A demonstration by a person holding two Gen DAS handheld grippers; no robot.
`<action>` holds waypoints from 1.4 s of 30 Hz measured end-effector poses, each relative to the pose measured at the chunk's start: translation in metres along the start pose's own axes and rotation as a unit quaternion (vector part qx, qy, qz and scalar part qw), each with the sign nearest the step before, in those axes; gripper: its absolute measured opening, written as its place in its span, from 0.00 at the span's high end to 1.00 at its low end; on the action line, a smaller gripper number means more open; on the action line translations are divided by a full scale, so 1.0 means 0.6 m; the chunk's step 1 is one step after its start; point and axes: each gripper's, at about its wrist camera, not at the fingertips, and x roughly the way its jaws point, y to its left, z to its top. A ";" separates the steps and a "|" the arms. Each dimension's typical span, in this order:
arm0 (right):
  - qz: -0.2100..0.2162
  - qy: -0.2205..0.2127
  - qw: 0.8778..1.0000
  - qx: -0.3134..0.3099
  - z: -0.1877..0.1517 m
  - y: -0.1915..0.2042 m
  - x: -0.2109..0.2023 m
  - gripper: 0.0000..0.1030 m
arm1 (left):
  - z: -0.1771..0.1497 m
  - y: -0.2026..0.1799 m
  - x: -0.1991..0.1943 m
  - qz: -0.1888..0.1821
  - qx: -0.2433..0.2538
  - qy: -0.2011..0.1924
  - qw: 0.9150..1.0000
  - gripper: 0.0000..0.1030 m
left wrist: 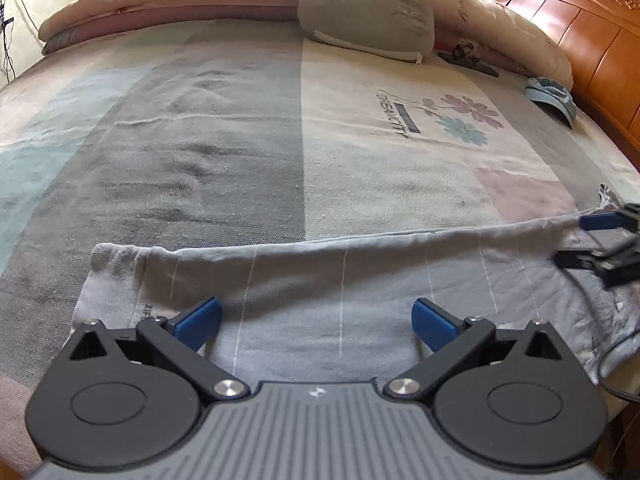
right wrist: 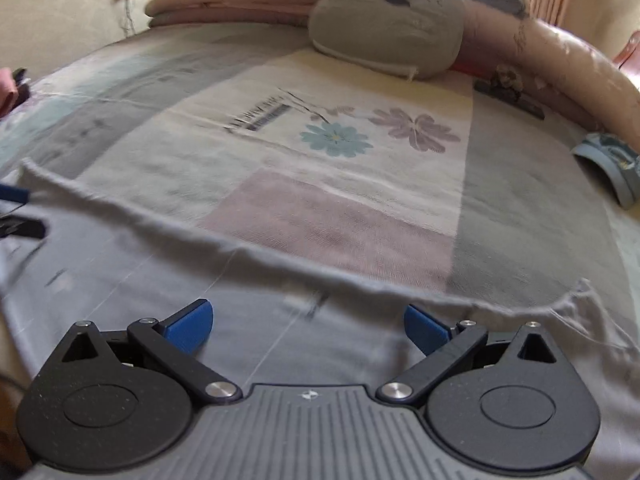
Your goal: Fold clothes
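A grey garment (left wrist: 320,280) with thin white lines lies flat across the near edge of the bed, its ribbed cuff at the left. My left gripper (left wrist: 316,320) hovers over it, open, blue pads wide apart with nothing between them. The right gripper (left wrist: 600,240) shows at the right edge of the left wrist view, over the garment's far end. In the right wrist view the same garment (right wrist: 200,300) spreads below my right gripper (right wrist: 308,324), which is open and holds nothing. The left gripper's blue fingertip (right wrist: 14,194) pokes in at the left edge.
The patchwork bedsheet (left wrist: 240,140) with a flower print (right wrist: 336,138) stretches beyond. A grey pillow (left wrist: 368,12), pink duvets (left wrist: 160,4), a blue cap (left wrist: 554,96) and a dark clip (left wrist: 468,60) sit at the far side. A wooden headboard (left wrist: 592,36) stands at right.
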 end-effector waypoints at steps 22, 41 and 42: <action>-0.061 0.018 0.993 0.102 -0.041 -0.078 -0.110 0.00 | 0.036 -0.155 -0.027 -0.065 0.095 -0.014 0.993 0.02; -0.005 0.038 0.996 0.078 -0.114 -0.149 -0.097 0.00 | -0.029 -0.242 0.011 0.015 0.071 0.040 0.997 0.01; -0.002 0.035 0.997 0.072 -0.117 -0.149 -0.099 0.00 | -0.027 -0.243 0.012 0.018 0.070 0.044 0.996 0.01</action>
